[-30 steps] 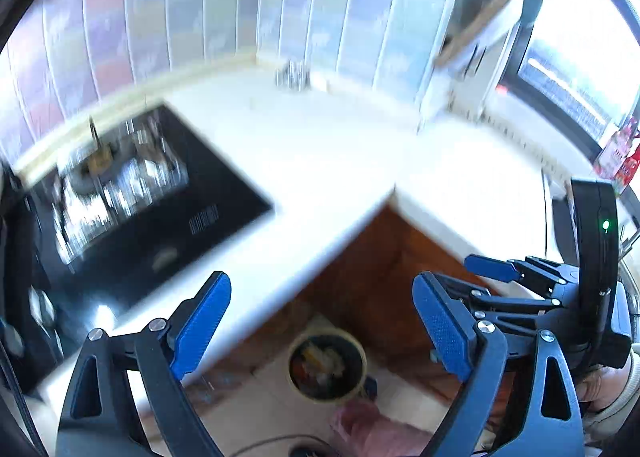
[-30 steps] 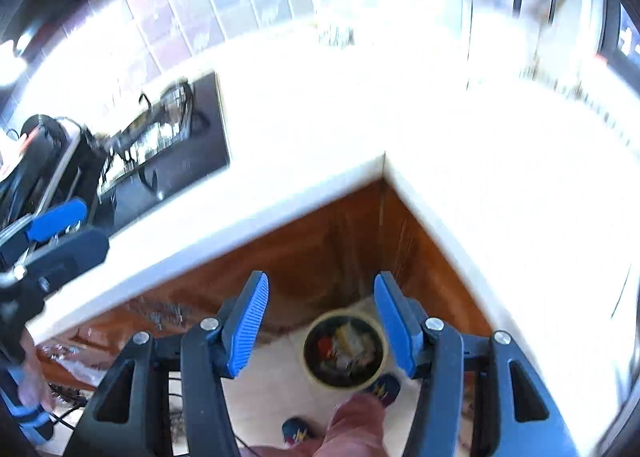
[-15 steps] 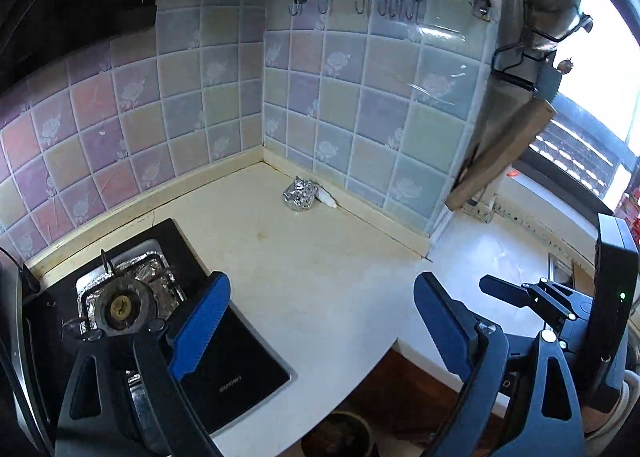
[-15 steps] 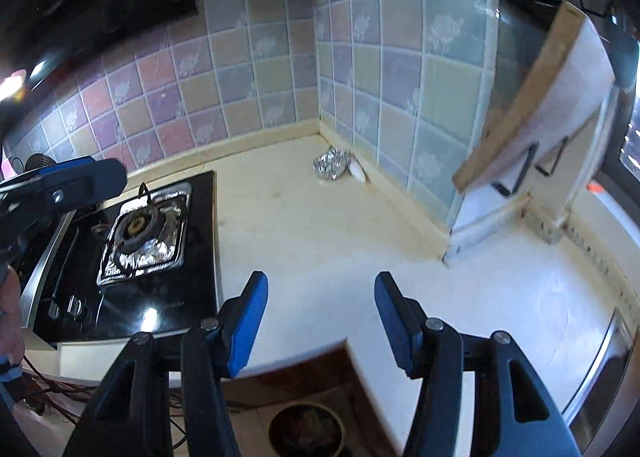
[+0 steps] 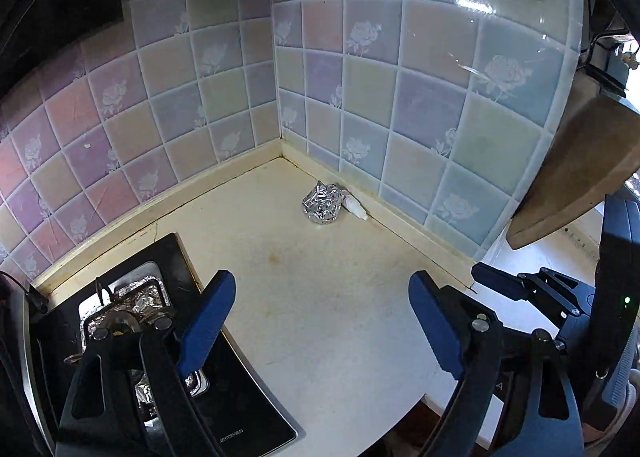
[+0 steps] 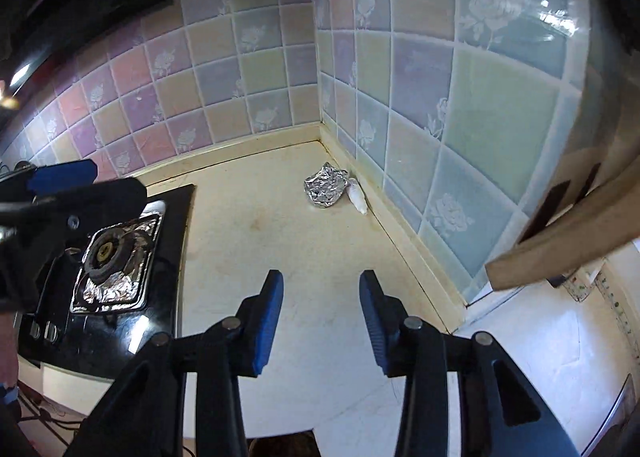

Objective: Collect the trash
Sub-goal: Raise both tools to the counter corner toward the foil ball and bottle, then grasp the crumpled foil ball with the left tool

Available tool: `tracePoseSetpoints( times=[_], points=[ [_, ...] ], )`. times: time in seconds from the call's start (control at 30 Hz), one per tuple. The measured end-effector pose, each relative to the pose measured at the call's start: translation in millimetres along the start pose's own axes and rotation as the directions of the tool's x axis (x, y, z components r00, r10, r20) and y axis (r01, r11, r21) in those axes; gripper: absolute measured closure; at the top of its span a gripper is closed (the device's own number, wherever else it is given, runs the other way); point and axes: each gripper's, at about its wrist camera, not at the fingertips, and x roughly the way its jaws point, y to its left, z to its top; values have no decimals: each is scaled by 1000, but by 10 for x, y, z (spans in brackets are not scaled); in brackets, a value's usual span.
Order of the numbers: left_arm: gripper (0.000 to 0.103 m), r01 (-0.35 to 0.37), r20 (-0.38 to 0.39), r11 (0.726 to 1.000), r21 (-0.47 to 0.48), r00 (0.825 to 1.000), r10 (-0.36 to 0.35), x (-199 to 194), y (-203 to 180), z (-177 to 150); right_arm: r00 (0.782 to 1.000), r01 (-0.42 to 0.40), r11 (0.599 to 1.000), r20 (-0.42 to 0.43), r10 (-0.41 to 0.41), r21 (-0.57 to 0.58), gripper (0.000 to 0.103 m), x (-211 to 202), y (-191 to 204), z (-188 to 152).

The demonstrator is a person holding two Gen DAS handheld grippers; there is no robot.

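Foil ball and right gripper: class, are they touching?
Apart. The right wrist view shows the right gripper empty, with bare countertop between its fingertips and the foil ball near the wall corner.

crumpled foil ball (image 5: 322,203), white scrap (image 5: 354,207) touching, counter corner

Sharp fisheye, tile glare, dark corners

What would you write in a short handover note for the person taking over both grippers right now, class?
Left gripper: open, empty, above the counter beside the stove.
Right gripper: open, empty, jaws have just been closing, nothing between them.
Trash: foil ball and small white scrap touching it, in the far corner against the tiled wall, well ahead of both grippers.
Done: neither piece picked up.
Left: grab both pieces and bin them; the bin is barely in view now.
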Motion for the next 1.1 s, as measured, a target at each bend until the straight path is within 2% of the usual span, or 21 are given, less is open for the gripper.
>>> tracePoseSetpoints(
  times=[0.13, 0.4, 0.63, 0.8, 0.97, 1.1],
  points=[
    [24, 21, -48, 1000, 21, 999, -20, 365, 11, 104, 999, 25, 999, -21, -24, 33, 65, 252, -81, 79],
    [24, 77, -152, 995, 69, 986, -65, 1252, 123, 331, 993, 100, 988, -77, -91, 120, 67, 905, -211, 295],
    [24, 158, -274, 982, 105, 954, -124, 2199, 233, 521, 982, 164, 967, -127, -141, 196, 73, 1517, -399, 537],
    [24, 200, -336, 975, 99, 929, -157, 2829, 209, 628, 979, 175, 953, -151, -140, 248, 76, 1837, -532, 637],
    [24, 209, -357, 976, 56, 917, -176, 3253, 217, 730, 977, 175, 951, -165, -135, 254, 77, 2000, -527, 653],
    [24, 219, -393, 975, 49, 901, -183, 3538, 203, 764, 977, 165, 956, -175, -124, 241, 77, 2086, -496, 638]
  ],
)
